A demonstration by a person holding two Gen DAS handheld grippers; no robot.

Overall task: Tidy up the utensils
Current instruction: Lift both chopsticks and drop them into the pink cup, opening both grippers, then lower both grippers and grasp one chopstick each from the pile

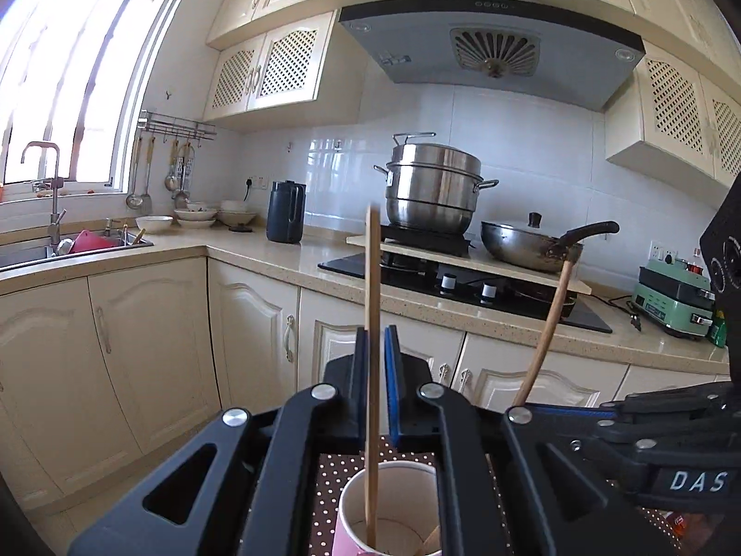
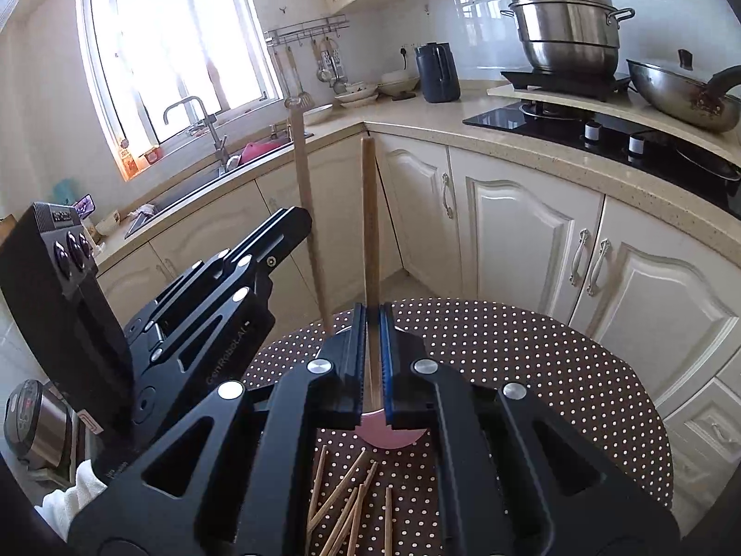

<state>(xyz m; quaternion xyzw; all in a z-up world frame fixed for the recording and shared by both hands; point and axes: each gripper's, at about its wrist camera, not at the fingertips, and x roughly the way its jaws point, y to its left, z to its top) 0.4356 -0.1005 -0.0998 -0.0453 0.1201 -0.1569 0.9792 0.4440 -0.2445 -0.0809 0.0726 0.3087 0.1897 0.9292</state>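
While the left gripper [image 1: 374,352] clenches one upright chopstick [image 1: 372,370] whose lower end stands inside the pink paper cup [image 1: 386,509], the right gripper [image 2: 373,324] grasps a second chopstick [image 2: 370,213] just right of it. Loose chopsticks [image 2: 347,500] lie on the near side of the polka-dot table [image 2: 532,361].

text: "DAS" | on: right tool [image 1: 546,410] body, white letters, cut off by frame edge

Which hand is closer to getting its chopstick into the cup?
Left. The left gripper's chopstick already stands inside the cup; the right gripper clamps a tilted chopstick off to the side.
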